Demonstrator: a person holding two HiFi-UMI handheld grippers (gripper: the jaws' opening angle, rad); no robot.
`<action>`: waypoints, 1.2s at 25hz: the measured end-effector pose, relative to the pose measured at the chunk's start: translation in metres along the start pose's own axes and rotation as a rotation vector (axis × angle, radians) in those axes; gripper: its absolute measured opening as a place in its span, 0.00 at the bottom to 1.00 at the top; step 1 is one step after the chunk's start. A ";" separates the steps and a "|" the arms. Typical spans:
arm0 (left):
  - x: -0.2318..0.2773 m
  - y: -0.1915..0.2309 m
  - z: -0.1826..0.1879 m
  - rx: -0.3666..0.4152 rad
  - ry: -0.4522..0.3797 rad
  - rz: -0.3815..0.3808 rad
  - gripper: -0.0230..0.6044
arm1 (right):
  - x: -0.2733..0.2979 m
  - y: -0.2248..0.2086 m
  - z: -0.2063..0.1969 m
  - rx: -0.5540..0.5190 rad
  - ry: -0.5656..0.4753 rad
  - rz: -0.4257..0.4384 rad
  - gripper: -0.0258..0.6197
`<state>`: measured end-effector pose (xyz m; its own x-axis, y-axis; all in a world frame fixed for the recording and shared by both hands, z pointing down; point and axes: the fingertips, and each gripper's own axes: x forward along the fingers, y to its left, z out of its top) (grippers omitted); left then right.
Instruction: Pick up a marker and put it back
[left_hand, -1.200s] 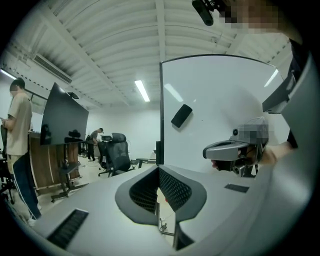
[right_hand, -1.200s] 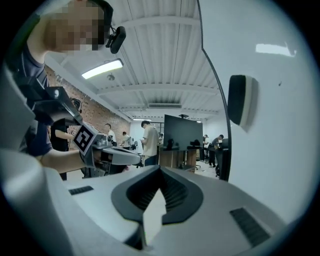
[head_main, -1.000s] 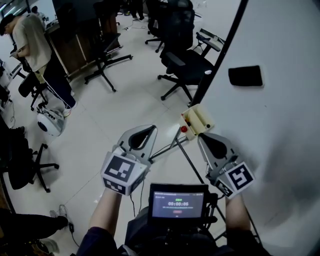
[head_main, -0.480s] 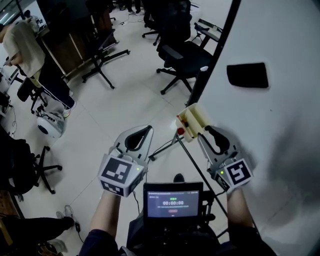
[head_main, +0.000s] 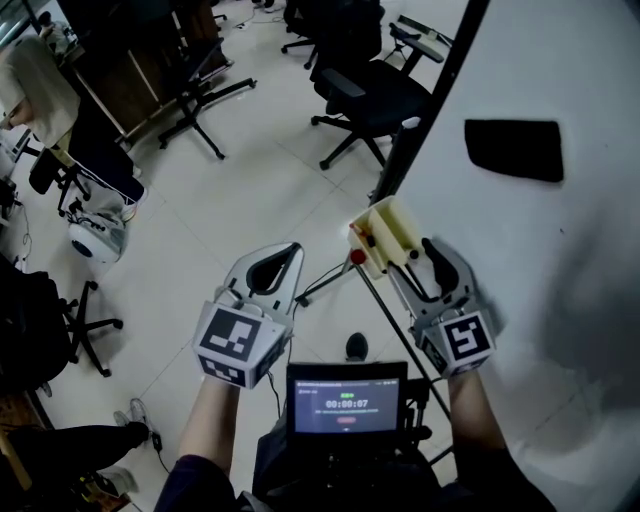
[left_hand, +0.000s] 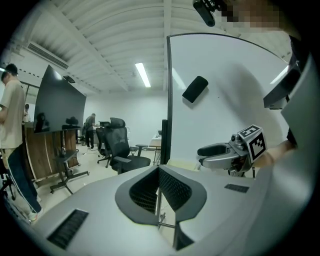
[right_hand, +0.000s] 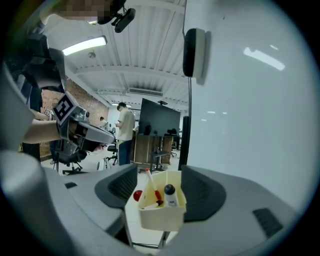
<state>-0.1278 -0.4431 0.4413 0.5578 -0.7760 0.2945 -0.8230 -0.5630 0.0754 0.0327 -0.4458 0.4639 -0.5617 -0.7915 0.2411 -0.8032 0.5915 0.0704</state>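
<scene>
A cream marker holder (head_main: 385, 235) hangs at the lower edge of the whiteboard (head_main: 560, 260). In the right gripper view the holder (right_hand: 161, 216) contains a red marker (right_hand: 152, 186) and a black-capped marker (right_hand: 170, 194), with a red knob (right_hand: 137, 195) beside it. My right gripper (head_main: 425, 262) sits just below the holder. Its jaws are opening wide, and the holder shows between them untouched (right_hand: 161, 187). My left gripper (head_main: 275, 258) hovers to the left over the floor, shut and empty (left_hand: 159, 185). A black eraser (head_main: 513, 150) sticks to the board.
Black office chairs (head_main: 365, 95) stand on the tiled floor behind the whiteboard's dark post (head_main: 430, 110). A person (head_main: 40, 85) stands at a desk far left. A screen (head_main: 345, 398) sits at my chest. The stand's leg (head_main: 325, 285) crosses below the holder.
The right gripper's jaws went from shut to wide open and edged up toward the holder. The left gripper stayed shut in about the same place.
</scene>
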 end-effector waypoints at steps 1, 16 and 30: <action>0.001 0.000 -0.003 -0.006 0.006 0.001 0.04 | 0.002 -0.002 -0.005 0.007 0.008 -0.008 0.48; -0.004 0.000 -0.025 -0.035 0.048 0.023 0.04 | 0.017 -0.014 -0.040 0.026 0.050 -0.063 0.34; -0.017 0.008 -0.024 -0.038 0.036 0.064 0.04 | 0.012 -0.022 -0.031 -0.006 0.021 -0.112 0.17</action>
<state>-0.1467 -0.4276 0.4595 0.5003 -0.7990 0.3337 -0.8608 -0.5007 0.0915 0.0500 -0.4639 0.4951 -0.4639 -0.8494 0.2517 -0.8597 0.5002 0.1037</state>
